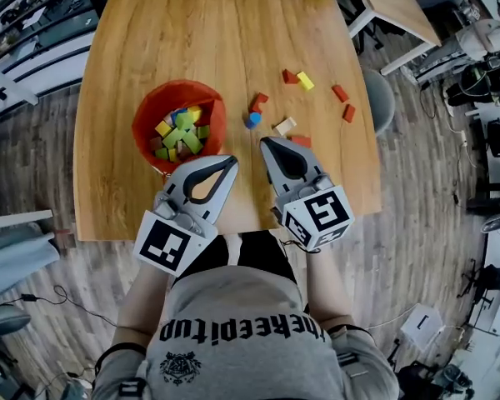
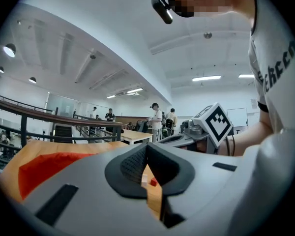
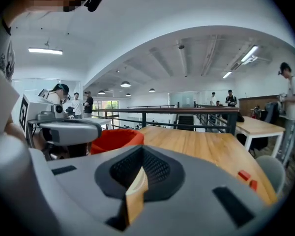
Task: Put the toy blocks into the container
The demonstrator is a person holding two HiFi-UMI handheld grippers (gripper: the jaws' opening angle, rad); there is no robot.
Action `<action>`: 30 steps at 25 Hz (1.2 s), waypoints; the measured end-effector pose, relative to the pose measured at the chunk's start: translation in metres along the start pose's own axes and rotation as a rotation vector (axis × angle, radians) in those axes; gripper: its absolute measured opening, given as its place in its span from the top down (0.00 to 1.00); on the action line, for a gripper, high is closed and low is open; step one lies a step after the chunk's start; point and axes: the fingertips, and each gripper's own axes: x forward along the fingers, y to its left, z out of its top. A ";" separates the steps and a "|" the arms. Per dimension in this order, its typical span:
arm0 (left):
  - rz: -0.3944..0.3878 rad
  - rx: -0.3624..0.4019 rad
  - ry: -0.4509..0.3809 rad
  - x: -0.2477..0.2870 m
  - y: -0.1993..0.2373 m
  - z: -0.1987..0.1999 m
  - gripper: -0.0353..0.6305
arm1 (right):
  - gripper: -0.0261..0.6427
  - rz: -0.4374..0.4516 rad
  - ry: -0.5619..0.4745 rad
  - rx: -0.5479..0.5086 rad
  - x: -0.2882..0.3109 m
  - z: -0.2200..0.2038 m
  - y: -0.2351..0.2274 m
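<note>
Toy blocks, partly gathered: a heap of green, yellow and blue pieces already lies in the container, and a scatter is left outside it.

Tabletop: pale wood, seen steeply from above, carrying everything named below.

Container: round, orange-red and open-topped, standing on the left half of the tabletop toward the near edge.

Left tongs: just beside the container's near right rim. The jaws are closed tip to tip with nothing between them, and only bare tabletop shows through the loop behind the tips.

Right tongs: near the middle of the near edge. The jaws are likewise pressed together and empty, with the tips toward the loose pieces.

Loose pieces, all to the right of the container and apart from it:
- orange-red block, just beside the tip of the right tongs
- beige block, close behind it
- blue block, touching or almost touching a red block
- farther back, a yellow block against a small red piece
- toward the right edge, two edge blocks, both red

Judged progress: the larger share appears stowed, and roughly eight pieces remain. Neither tongs carries anything, so the next pickup is not yet begun. The orange-red and beige blocks lie nearest the right tongs.
</note>
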 end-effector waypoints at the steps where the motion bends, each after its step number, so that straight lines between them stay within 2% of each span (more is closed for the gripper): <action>1: -0.017 -0.003 0.003 0.006 -0.004 0.000 0.93 | 0.95 -0.017 0.004 0.007 -0.006 -0.002 -0.006; 7: -0.102 -0.008 0.011 0.040 -0.027 -0.002 0.93 | 0.95 -0.104 0.026 0.043 -0.033 -0.018 -0.042; 14: -0.110 -0.031 0.022 0.070 -0.037 -0.004 0.93 | 0.95 -0.129 0.057 0.051 -0.045 -0.030 -0.077; 22: -0.059 -0.039 0.037 0.088 -0.038 -0.007 0.93 | 0.94 -0.058 0.119 0.032 -0.026 -0.049 -0.094; 30: 0.063 -0.081 0.045 0.084 -0.017 -0.018 0.93 | 0.94 0.070 0.172 0.018 0.015 -0.063 -0.091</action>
